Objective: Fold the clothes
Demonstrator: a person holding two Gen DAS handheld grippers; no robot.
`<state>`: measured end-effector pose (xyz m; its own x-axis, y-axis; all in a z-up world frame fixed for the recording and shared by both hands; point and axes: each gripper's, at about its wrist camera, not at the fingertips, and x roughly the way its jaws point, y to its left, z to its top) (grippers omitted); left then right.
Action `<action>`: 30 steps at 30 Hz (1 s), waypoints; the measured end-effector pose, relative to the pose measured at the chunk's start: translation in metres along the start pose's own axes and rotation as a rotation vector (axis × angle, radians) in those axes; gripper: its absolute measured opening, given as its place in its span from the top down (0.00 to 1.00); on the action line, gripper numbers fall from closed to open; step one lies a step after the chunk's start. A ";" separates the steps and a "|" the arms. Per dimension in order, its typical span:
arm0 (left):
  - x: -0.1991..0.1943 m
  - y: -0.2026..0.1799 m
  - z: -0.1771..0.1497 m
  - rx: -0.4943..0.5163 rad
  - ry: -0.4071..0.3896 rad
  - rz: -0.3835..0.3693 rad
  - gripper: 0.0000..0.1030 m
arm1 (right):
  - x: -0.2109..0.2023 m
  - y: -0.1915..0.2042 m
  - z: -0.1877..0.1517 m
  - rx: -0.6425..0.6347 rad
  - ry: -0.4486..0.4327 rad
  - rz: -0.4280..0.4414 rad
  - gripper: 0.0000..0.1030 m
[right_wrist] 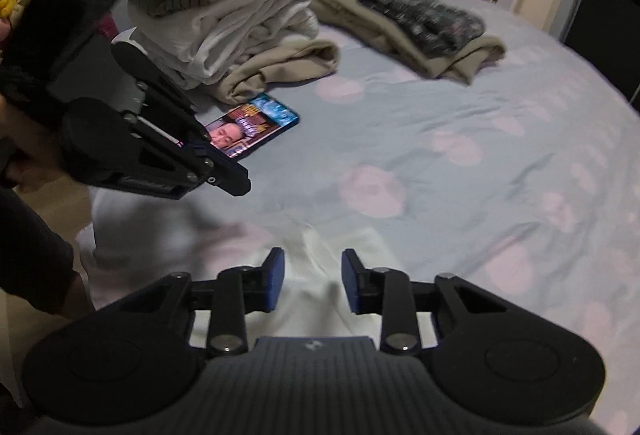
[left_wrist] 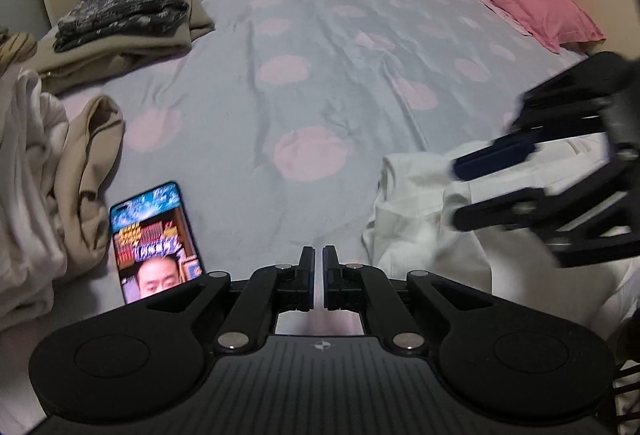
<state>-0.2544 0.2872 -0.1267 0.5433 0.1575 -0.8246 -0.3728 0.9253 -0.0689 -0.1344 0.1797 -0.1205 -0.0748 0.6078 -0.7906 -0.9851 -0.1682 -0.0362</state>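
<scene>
A white garment (left_wrist: 416, 231) lies rumpled at the near edge of the bed, on the right of the left wrist view. My right gripper (right_wrist: 312, 281) hovers directly over this white garment (right_wrist: 324, 299), jaws apart, pads not pressing the cloth. Seen from the left wrist view, the right gripper (left_wrist: 456, 193) is blurred above the garment. My left gripper (left_wrist: 318, 275) is shut with nothing between its fingers, over bare bedding left of the garment. In the right wrist view the left gripper (right_wrist: 236, 181) sits at the left, held by a hand.
A lit phone (left_wrist: 156, 235) lies on the dotted bedspread (left_wrist: 304, 83) near the left gripper. A tall stack of folded clothes (right_wrist: 240, 15) stands beyond the phone (right_wrist: 252, 127). A dark patterned garment on beige cloth (left_wrist: 120, 15) lies farther back. A pink pillow (left_wrist: 520, 3) rests by the headboard.
</scene>
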 end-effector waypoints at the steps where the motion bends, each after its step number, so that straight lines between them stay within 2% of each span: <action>1: -0.002 0.002 -0.001 0.002 0.003 -0.005 0.98 | 0.008 0.001 0.003 -0.002 0.015 0.004 0.69; 4: -0.008 0.006 -0.008 0.007 0.006 -0.023 0.96 | 0.032 0.006 0.010 -0.021 0.070 -0.002 0.76; 5: -0.009 0.008 -0.010 0.007 0.006 -0.031 0.94 | 0.040 0.007 0.012 -0.029 0.098 -0.004 0.88; 6: -0.011 0.009 -0.012 0.007 0.007 -0.038 0.94 | 0.047 0.009 0.013 -0.035 0.124 0.003 0.95; 8: -0.010 0.012 -0.015 0.006 0.015 -0.049 0.92 | 0.053 0.010 0.017 -0.038 0.154 0.023 1.00; 11: -0.009 0.013 -0.018 0.017 0.036 -0.074 0.91 | 0.045 0.002 0.031 -0.008 0.121 0.040 1.00; 15: -0.006 0.007 -0.027 0.056 0.095 -0.155 0.91 | 0.022 -0.025 0.056 0.140 -0.031 0.018 1.00; 17: -0.005 0.001 -0.034 0.087 0.123 -0.183 0.91 | 0.019 -0.033 0.062 0.184 -0.070 0.015 1.00; 19: -0.006 -0.006 -0.039 0.124 0.143 -0.188 0.91 | 0.021 -0.034 0.062 0.157 -0.056 0.014 0.98; 23: -0.006 -0.008 -0.042 0.131 0.153 -0.191 0.91 | 0.036 -0.027 0.052 0.072 0.081 0.096 0.75; 27: -0.006 -0.005 -0.041 0.113 0.154 -0.186 0.90 | 0.055 -0.007 0.036 -0.035 0.177 0.084 0.76; 30: -0.008 -0.004 -0.041 0.106 0.151 -0.189 0.90 | 0.063 0.003 0.026 -0.067 0.207 0.081 0.77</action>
<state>-0.2885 0.2682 -0.1431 0.4741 -0.0671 -0.8779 -0.1904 0.9657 -0.1766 -0.1460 0.2373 -0.1546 -0.1131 0.4193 -0.9008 -0.9641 -0.2657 -0.0026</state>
